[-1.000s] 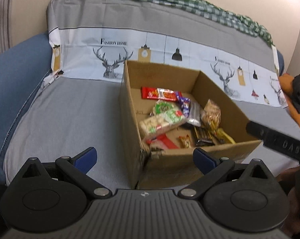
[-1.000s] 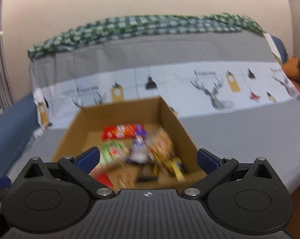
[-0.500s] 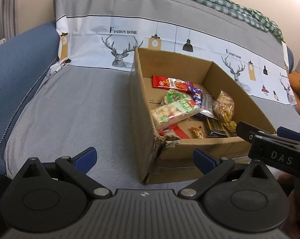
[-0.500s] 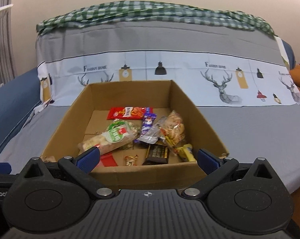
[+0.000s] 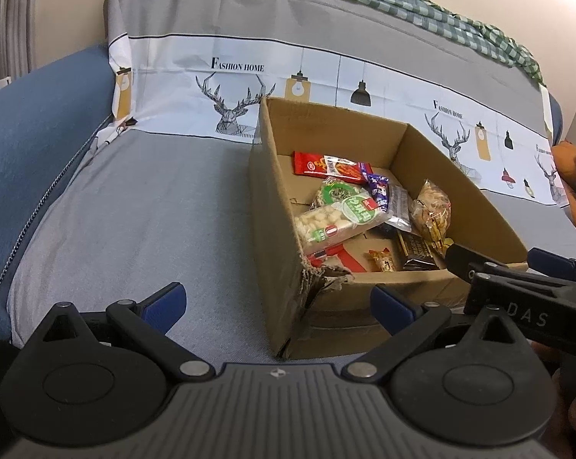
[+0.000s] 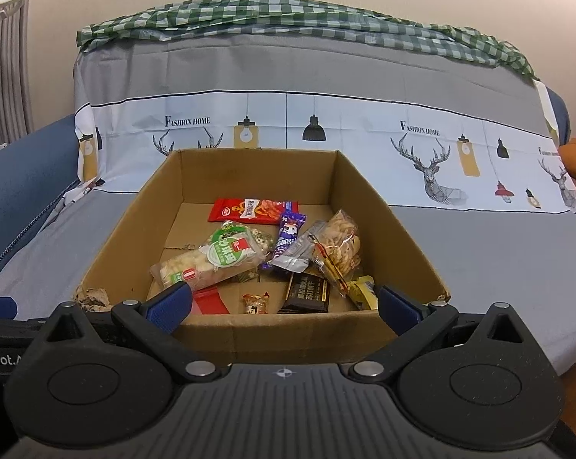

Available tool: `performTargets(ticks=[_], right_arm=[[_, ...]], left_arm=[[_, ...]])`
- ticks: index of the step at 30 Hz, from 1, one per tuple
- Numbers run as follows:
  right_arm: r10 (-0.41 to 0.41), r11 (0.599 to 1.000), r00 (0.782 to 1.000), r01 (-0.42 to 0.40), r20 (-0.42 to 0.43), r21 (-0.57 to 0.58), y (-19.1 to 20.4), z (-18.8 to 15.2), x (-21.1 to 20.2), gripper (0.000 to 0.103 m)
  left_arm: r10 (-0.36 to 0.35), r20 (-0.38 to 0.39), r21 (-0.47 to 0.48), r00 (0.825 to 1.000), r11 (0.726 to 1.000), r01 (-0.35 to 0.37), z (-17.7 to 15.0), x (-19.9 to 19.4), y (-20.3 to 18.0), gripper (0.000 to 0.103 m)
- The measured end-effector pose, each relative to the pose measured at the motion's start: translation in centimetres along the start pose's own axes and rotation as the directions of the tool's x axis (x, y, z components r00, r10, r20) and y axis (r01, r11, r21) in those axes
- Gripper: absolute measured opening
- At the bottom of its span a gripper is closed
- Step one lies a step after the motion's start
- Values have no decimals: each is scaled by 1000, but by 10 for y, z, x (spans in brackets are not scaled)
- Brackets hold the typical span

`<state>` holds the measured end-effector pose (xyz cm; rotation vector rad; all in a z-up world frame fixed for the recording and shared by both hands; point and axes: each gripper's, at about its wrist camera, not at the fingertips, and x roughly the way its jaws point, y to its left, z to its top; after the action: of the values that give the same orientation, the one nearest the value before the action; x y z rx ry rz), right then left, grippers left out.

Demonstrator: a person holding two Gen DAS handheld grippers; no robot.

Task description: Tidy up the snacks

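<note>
An open cardboard box (image 6: pixel 249 176) of snacks (image 6: pixel 226 256) sat on a grey-covered sofa (image 5: pixel 135 206). The left gripper (image 5: pixel 276 302) and right gripper (image 6: pixel 284 304) hovered at its near edge, both spread wide and holding nothing.

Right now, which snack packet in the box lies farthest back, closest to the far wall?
The flat red packet, lying crosswise near the cardboard box's far wall. Every other snack, including the purple wrapper touching it, sits nearer the claws.
</note>
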<state>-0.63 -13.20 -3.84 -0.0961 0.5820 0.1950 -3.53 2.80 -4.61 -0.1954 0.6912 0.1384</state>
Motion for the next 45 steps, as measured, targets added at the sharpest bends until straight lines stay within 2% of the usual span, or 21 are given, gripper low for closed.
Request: performTargets(ticks=[45], right_arm=[[-4,1000,1000,4,8,0,-1,-1,-2,102]], left_arm=[[-21,14,17,1000,1000,21,-3,-3,-7,103]])
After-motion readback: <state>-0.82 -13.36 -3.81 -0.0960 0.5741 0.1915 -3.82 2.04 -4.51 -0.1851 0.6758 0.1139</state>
